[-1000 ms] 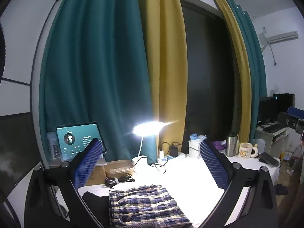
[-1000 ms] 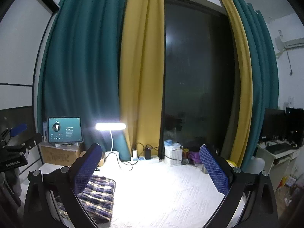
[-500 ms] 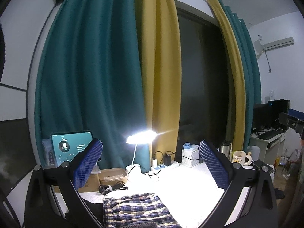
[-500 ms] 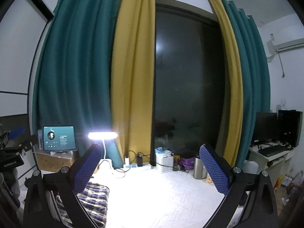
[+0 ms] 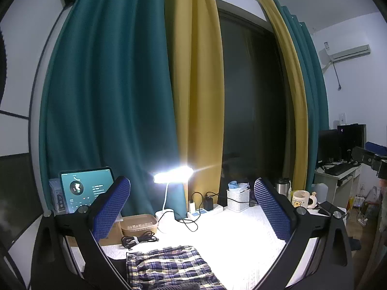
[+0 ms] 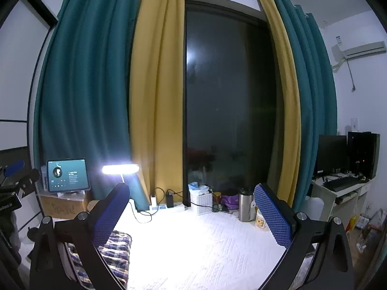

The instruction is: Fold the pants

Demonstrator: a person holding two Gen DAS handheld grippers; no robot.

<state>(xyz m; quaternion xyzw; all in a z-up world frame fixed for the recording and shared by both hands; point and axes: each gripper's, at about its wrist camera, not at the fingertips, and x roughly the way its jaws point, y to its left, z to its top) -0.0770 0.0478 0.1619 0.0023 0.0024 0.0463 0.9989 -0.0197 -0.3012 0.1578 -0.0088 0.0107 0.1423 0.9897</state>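
While raised above the white worktop [image 5: 241, 236], left gripper [image 5: 192, 207] is released, holding nothing | folded plaid pants [image 5: 169, 268] lie near, left of centre || right gripper [image 6: 192, 212] spread wide, unloaded | pants [image 6: 116, 251] at near left, lamp [image 6: 120, 169] far left.

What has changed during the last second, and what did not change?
Both views tilted upward, so the plaid pants sank toward the bottom edge. The left gripper and right gripper remained open and empty. The pants stayed folded on the white cover.
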